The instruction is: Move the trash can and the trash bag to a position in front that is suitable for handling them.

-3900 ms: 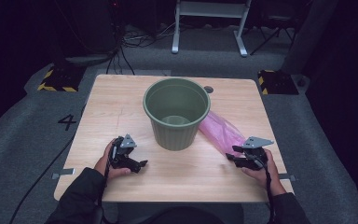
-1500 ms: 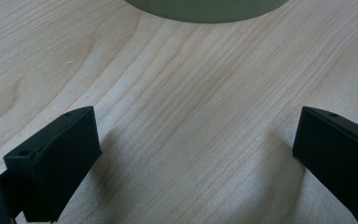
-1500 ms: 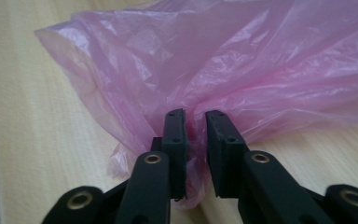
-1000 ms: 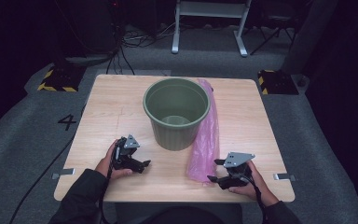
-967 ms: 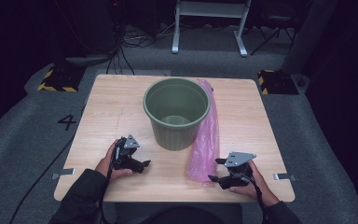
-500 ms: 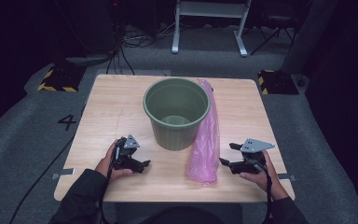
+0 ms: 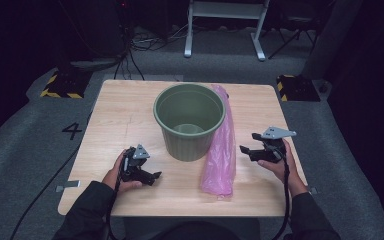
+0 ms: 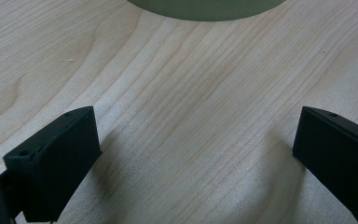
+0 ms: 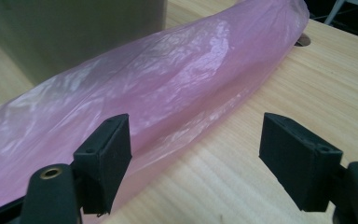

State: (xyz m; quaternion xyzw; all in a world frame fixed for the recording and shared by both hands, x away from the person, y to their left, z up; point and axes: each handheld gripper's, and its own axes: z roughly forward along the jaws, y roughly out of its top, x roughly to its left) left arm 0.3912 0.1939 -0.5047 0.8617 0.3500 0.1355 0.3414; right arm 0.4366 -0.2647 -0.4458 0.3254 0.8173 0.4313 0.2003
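Pink plastic bag [image 7: 221, 150] lies flat beside the green bucket [image 7: 189, 120], touching it. Right gripper [image 7: 248, 150] gapes empty just beside it; left gripper [image 7: 155, 176] gapes empty. Floor reads "4" [image 7: 73, 131].

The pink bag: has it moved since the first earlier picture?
Yes. The pink bag swung its near end toward the table's front edge and now lies lengthwise beside the green bucket.

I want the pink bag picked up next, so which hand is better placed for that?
The right one, probably. Its open claw sits beside the pink bag; the left claw is across the green bucket, over bare table.
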